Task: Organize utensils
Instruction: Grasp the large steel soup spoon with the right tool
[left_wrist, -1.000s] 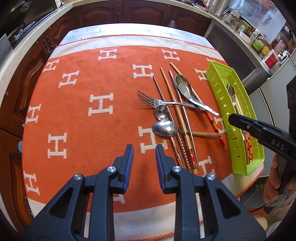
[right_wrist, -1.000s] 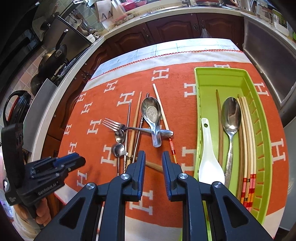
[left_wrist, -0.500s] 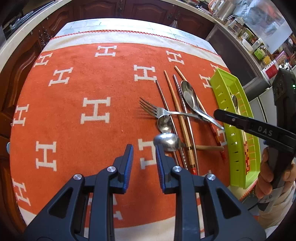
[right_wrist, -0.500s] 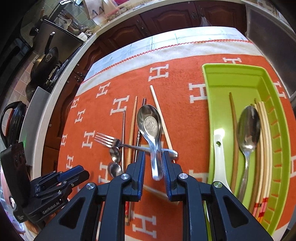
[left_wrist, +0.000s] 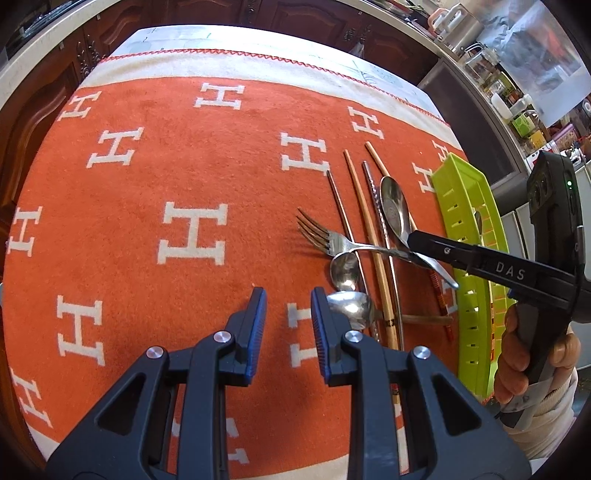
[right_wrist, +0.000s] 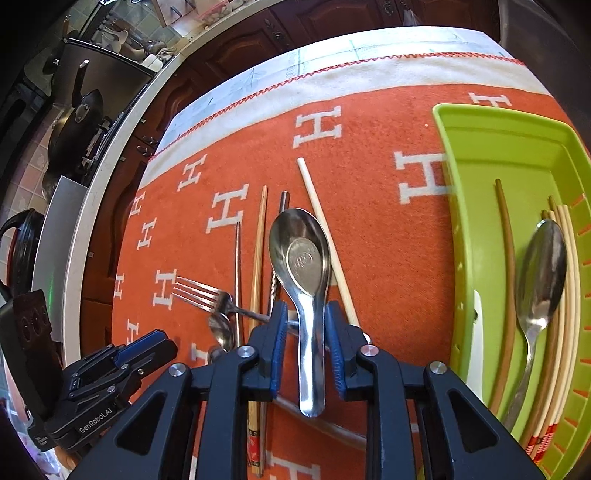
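Note:
A pile of utensils lies on the orange cloth: a fork (left_wrist: 325, 236) (right_wrist: 201, 291), several chopsticks (left_wrist: 364, 221) (right_wrist: 258, 254), two small spoons (left_wrist: 345, 271) and a steel soup spoon (right_wrist: 303, 258) (left_wrist: 393, 210). My right gripper (right_wrist: 306, 325) is open, its fingers either side of the soup spoon's handle, with small gaps. It also shows in the left wrist view (left_wrist: 417, 240). My left gripper (left_wrist: 286, 299) is open and empty, just left of a small spoon bowl (left_wrist: 352, 304). The green tray (right_wrist: 458, 192) (left_wrist: 465, 206) lies to the right.
The tray holds a white ceramic spoon (right_wrist: 478, 332), a steel spoon (right_wrist: 543, 266) and several chopsticks (right_wrist: 506, 258). Dark wooden cabinets (left_wrist: 295, 14) stand beyond the table's far edge. A pan (right_wrist: 79, 118) sits on the counter at left.
My right gripper has moved forward and down until its fingers straddle the soup spoon's handle. My left gripper has moved forward and right, up to the small spoon.

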